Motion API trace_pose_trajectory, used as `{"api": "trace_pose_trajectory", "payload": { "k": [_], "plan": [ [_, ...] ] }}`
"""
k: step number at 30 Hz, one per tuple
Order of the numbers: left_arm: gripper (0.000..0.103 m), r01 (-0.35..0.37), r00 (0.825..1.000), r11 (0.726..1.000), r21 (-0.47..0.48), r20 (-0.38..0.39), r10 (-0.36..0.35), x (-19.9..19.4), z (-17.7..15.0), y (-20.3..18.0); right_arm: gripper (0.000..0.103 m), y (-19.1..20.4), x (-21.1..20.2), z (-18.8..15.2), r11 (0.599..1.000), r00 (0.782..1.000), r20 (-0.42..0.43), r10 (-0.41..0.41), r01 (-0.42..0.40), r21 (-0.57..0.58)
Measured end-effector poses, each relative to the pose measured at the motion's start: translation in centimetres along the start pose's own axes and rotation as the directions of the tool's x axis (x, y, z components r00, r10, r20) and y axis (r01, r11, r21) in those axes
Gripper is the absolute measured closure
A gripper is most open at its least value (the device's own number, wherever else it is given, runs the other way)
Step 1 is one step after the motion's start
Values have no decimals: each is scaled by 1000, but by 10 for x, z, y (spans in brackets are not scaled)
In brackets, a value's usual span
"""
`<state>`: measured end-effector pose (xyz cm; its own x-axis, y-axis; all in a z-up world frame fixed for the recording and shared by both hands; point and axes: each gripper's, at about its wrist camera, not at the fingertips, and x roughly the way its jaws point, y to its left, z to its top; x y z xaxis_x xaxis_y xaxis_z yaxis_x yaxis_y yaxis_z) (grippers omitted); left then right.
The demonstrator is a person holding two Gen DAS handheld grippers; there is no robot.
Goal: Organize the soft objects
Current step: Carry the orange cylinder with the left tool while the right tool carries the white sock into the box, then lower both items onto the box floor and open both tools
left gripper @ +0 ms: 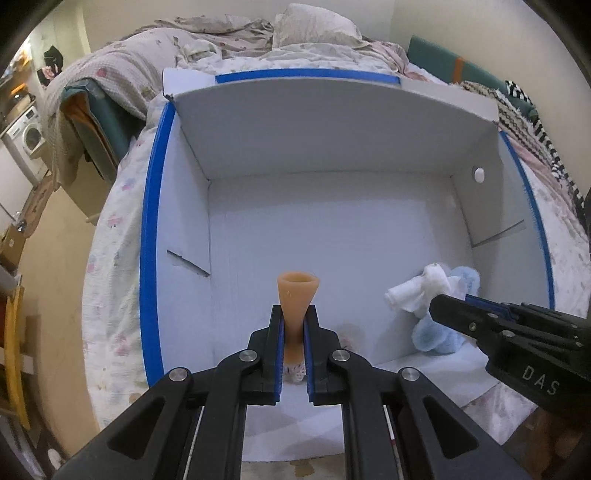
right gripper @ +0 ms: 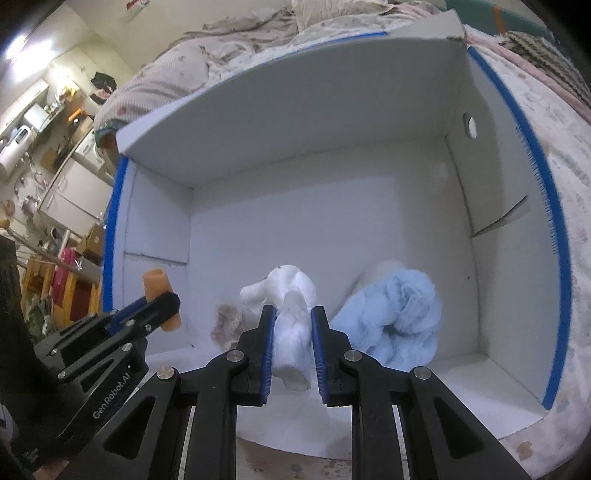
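My left gripper (left gripper: 294, 308) is shut on a soft orange funnel-shaped piece (left gripper: 297, 293) and holds it over the floor of a white box (left gripper: 332, 221) with blue-taped edges. My right gripper (right gripper: 293, 312) is shut on a white plush toy (right gripper: 291, 295) inside the same box. A fluffy light blue toy (right gripper: 395, 317) lies on the box floor just right of it. A small beige fluffy item (right gripper: 227, 323) lies left of the white toy. The right gripper also shows in the left wrist view (left gripper: 448, 301), and the left gripper in the right wrist view (right gripper: 164, 297).
The box sits on a bed with a floral sheet (left gripper: 114, 258). Crumpled blankets and a pillow (left gripper: 314, 26) lie behind it. A striped knit throw (left gripper: 524, 122) lies to the right. A washing machine (left gripper: 27, 138) and cluttered shelves stand left of the bed.
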<state>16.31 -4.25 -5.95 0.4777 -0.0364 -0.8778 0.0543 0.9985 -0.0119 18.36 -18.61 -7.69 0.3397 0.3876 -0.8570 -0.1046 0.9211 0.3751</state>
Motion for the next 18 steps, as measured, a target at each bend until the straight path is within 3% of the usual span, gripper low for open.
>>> {"api": "trace_pose_trajectory", "payload": {
  "k": [13, 18],
  "plan": [
    [93, 9, 1000, 1000, -10, -28, -9, 10, -3, -2, 82, -5, 10, -2, 1000, 999, -41, 3, -2, 12],
    [85, 5, 1000, 1000, -1, -18, -5, 8, -3, -2, 81, -10, 6, 0, 999, 999, -26, 24, -24, 22]
  ]
}}
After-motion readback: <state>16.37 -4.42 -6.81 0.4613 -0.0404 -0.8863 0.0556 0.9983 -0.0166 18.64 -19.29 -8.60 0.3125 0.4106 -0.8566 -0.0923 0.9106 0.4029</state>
